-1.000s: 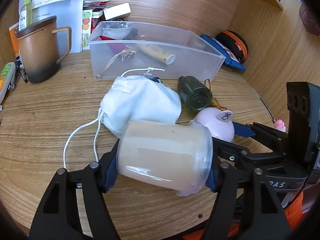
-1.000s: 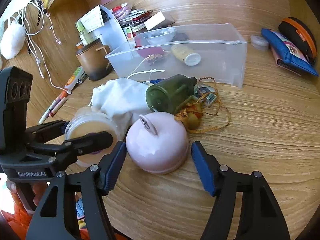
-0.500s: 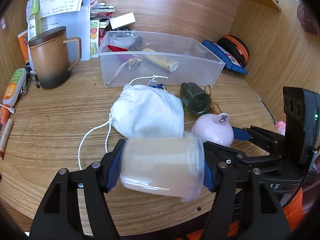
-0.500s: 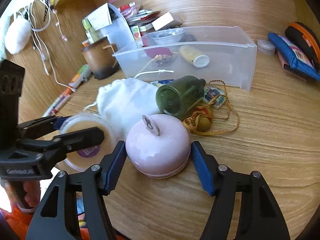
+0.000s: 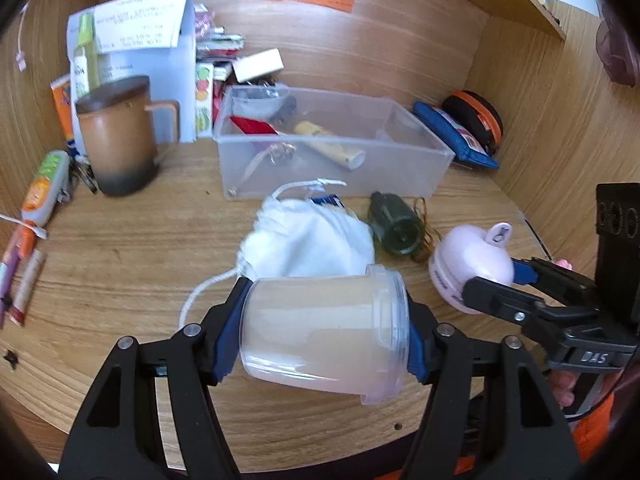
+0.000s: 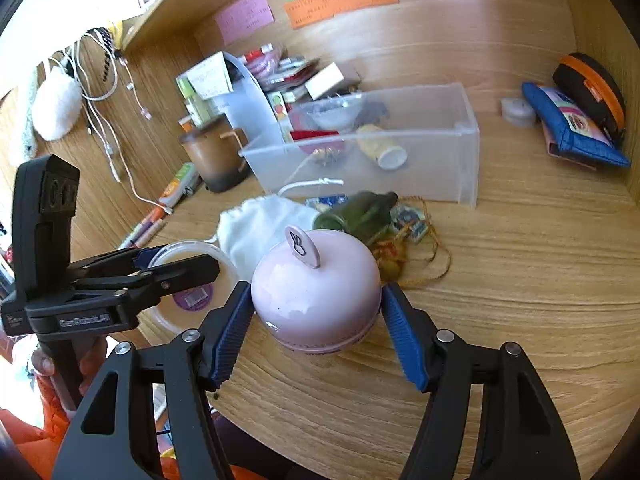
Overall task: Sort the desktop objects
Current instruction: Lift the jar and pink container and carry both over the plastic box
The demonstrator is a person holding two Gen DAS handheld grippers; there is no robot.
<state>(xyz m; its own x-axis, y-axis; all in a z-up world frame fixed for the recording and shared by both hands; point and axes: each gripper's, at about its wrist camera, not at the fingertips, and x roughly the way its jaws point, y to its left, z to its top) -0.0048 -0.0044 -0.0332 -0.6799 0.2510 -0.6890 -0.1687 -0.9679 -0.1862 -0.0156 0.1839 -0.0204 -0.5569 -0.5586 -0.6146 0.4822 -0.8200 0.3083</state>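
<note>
I see left hand-held gripper [image 5: 324,340] clamping jar [image 5: 324,330] sideways | right hand-held gripper [image 6: 316,320] gripping pink dome [image 6: 316,296] | clear bin [image 6: 468,160] at 12 o'clock on worktop [image 6: 520,280]

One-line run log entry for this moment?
left gripper: shut on plastic jar | right gripper: shut on pink dome container | bin: holds tube

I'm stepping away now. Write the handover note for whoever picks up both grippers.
Left gripper: shut on the frosted jar, held sideways above the desk.
Right gripper: shut on the pink dome container.
Clear bin at the back already holds a tube and small items.
Left on the desk: white drawstring pouch, green bottle on its side, corded charm.
Neither held item is in the bin yet.
</note>
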